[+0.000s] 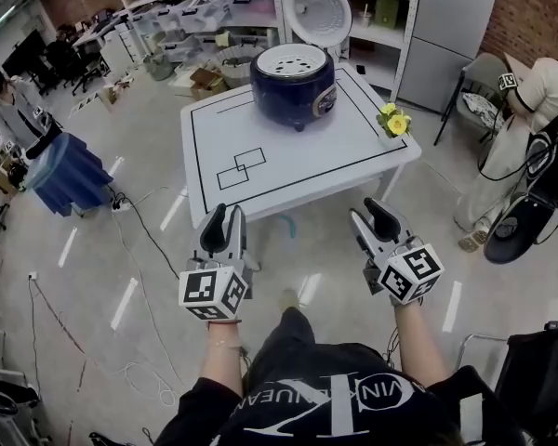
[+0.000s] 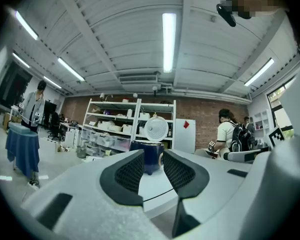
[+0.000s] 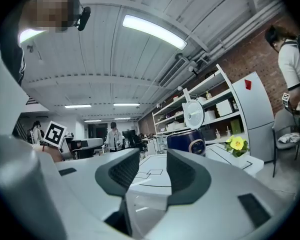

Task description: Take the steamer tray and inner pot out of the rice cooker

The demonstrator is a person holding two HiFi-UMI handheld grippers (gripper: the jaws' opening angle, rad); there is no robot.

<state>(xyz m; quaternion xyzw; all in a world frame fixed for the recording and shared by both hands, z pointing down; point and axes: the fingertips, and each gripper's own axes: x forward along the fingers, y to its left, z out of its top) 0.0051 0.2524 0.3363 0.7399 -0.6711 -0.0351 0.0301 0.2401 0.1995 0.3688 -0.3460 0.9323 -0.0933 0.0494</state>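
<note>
**Left gripper** (image 2: 153, 165). Your jaws stand apart with nothing between the pads. In the left gripper view the gap frames the dark blue rice cooker (image 2: 149, 155), which stands well ahead of the jaws and is not touched.

**Right gripper** (image 3: 153, 168). Here too your jaws are released and empty. In the right gripper view the gap frames bare surface (image 1: 288, 170). The rice cooker sits to the right of the jaws, farther off.

**Both grippers.** In the head view you hold them side by side over the floor, short of the near edge of the surface, the left one to the left. Both point toward it.

**Task things.** The rice cooker stands near the far edge of the white surface, with its lid (image 1: 318, 9) raised upright behind it. The white perforated steamer tray (image 1: 293, 60) sits in the top of the cooker. The inner pot is hidden beneath the tray. Both are well apart from either pair of jaws.

**Surroundings.** Black outlines (image 1: 241, 168) are drawn on the surface nearer to you than the cooker. Yellow flowers (image 1: 395, 121) stand at its right corner. Shelves (image 1: 214, 12) rise behind the surface. One person (image 1: 19, 110) stands far left and another (image 1: 539, 91) far right.
</note>
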